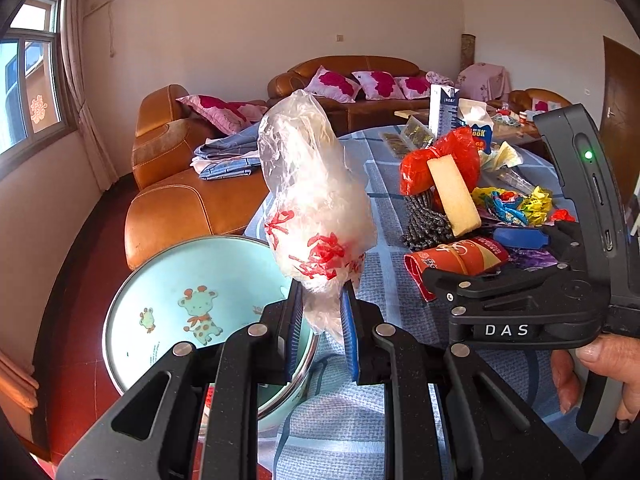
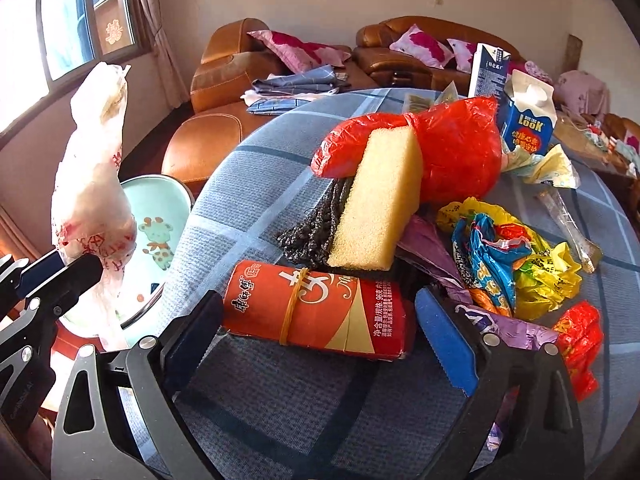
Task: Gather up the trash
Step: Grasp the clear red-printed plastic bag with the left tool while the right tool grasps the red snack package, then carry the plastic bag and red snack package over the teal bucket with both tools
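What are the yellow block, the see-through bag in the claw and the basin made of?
The yellow block looks like sponge foam: matte, with a pitted, porous face. The bag held in the left claw looks like thin plastic film: translucent, crinkled, glossy, with red print. The basin has a shiny silvery rim and a smooth pale-blue painted inside, so probably enamelled metal, though plastic can't be excluded.
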A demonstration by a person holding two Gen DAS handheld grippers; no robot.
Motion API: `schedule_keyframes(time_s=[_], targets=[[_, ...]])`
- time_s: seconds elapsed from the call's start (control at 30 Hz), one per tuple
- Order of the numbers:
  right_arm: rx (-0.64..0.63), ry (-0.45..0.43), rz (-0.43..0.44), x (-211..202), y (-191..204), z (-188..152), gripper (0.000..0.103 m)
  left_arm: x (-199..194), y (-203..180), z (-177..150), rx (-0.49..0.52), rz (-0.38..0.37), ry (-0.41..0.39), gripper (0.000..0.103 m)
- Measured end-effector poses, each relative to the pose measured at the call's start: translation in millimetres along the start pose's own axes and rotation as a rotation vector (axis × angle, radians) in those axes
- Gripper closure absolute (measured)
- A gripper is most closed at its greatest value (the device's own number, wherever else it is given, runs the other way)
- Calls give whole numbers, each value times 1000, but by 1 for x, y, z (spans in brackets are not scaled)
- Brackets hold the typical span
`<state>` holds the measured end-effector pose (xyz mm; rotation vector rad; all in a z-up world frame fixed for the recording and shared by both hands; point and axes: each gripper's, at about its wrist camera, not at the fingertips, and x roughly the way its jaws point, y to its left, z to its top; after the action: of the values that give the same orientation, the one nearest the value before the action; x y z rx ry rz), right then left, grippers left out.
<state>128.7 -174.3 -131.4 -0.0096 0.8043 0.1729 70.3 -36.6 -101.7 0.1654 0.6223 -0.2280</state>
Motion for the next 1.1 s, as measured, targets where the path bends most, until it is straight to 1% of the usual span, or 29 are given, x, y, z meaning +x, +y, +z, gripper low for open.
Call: schedule_keyframes(time_s=[0.07, 0.17, 0.3, 0.43, 0.5, 0.6, 0.73, 0.8, 0.97, 1.1], targets=[[-23, -1, -7, 1, 3, 0, 9, 1, 1, 0, 0, 0, 3, 85], [-2, -11, -4, -2, 0, -1, 13, 0, 2, 2, -4, 4, 2, 85], [5, -35, 19, -10, 0, -5, 13, -3, 5, 4, -12, 6, -4, 85], [-25, -105, 25, -33, 6, -7, 13, -4, 9, 6, -17, 15, -12, 85], [-43, -144, 10, -45, 9, -7, 13, -6, 12, 7, -20, 27, -19, 85], [-60, -210, 41, -56, 10, -1, 13, -7, 16, 9, -21, 53, -22, 85], [-100, -248, 63, -47, 14, 15, 13, -8, 23, 10, -25, 90, -16, 85], [-100, -255, 90, -39, 14, 23, 13, -9, 30, 10, -31, 113, -14, 85], [-132, -282, 118, -25, 20, 39, 13, -7, 46, 10, -36, 187, -1, 85], [-191, -286, 128, -22, 28, 46, 13, -3, 56, 8, -45, 212, 11, 85]])
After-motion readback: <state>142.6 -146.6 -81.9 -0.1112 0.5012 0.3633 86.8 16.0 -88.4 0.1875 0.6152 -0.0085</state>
